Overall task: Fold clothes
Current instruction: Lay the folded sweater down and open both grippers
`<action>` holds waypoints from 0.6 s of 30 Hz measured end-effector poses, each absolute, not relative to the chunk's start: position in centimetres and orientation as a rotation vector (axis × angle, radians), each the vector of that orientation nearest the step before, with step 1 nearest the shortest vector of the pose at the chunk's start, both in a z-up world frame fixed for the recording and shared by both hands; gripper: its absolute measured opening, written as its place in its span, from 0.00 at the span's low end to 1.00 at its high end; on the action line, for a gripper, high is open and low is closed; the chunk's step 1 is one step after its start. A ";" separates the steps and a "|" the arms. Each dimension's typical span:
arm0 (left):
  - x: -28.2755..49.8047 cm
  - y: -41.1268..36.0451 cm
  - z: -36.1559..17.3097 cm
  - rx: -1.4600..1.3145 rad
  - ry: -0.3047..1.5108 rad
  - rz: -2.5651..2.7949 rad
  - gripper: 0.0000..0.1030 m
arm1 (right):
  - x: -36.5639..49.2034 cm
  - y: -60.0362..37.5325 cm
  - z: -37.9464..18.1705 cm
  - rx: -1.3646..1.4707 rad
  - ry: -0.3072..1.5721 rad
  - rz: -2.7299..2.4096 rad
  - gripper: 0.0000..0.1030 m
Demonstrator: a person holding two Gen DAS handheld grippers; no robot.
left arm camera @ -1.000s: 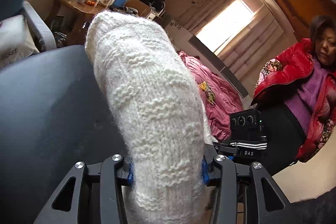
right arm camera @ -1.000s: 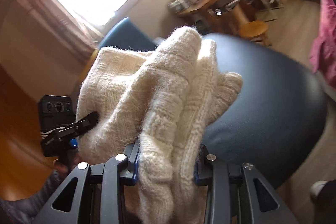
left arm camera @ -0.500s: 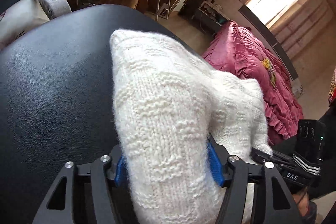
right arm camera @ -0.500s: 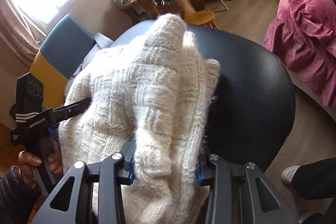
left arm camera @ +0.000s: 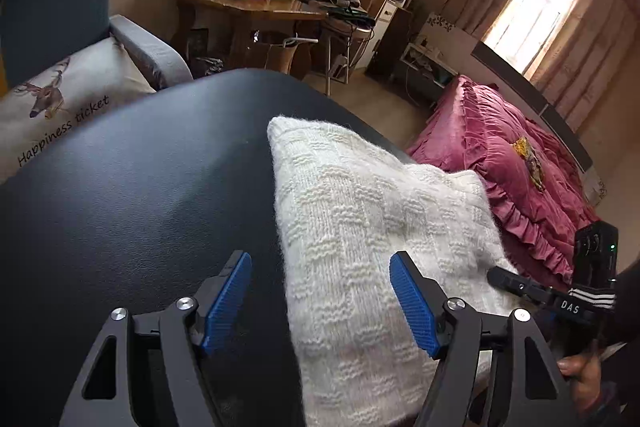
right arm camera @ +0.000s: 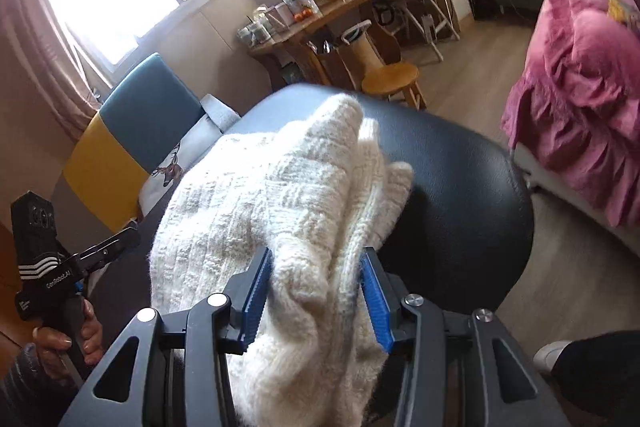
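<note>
A cream knitted sweater (left arm camera: pixel 376 227) lies folded on a black leather surface (left arm camera: pixel 132 199). My left gripper (left arm camera: pixel 320 303) is open, its blue pads (left arm camera: pixel 228 299) spread apart over the sweater's near left edge, holding nothing. My right gripper (right arm camera: pixel 316 299) is shut on the bunched near edge of the sweater (right arm camera: pixel 280 211), its blue pads (right arm camera: pixel 376 303) pressing the knit from both sides. The left gripper also shows at the left of the right wrist view (right arm camera: pixel 108 247), beside the sweater.
A pink ruffled bedspread (left arm camera: pixel 516 171) lies to the right. A blue and yellow chair with a deer cushion (left arm camera: pixel 52 99) stands at the left. A cluttered wooden table (left arm camera: pixel 256 7) and a wooden stool (right arm camera: pixel 392 79) stand beyond the black surface's far edge.
My left gripper has opened and let go of the sweater, which has come down flat on the black surface. The right gripper keeps its hold and has lowered.
</note>
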State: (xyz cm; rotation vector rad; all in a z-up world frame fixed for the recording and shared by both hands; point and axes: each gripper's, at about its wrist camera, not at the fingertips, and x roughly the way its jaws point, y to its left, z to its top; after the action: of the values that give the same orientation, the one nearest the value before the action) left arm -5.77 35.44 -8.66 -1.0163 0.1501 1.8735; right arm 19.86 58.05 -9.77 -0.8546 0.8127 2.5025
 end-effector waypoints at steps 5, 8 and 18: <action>-2.4 35.3 -8.1 -0.957 0.158 1.870 0.69 | 20.2 54.0 -6.5 -0.854 0.543 2.631 0.44; -1.2 35.8 -8.2 -0.966 0.158 1.853 0.68 | 20.3 51.6 -6.6 -0.944 0.474 2.686 0.44; -0.4 37.6 -12.3 -1.133 0.233 1.793 0.68 | 20.0 52.0 -14.3 -1.200 0.627 2.536 0.36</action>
State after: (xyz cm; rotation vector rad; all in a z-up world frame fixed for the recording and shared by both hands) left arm -0.37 37.63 -12.31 -1.1330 0.2331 1.7932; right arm 19.98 52.02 -14.29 -1.2001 0.6267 2.5356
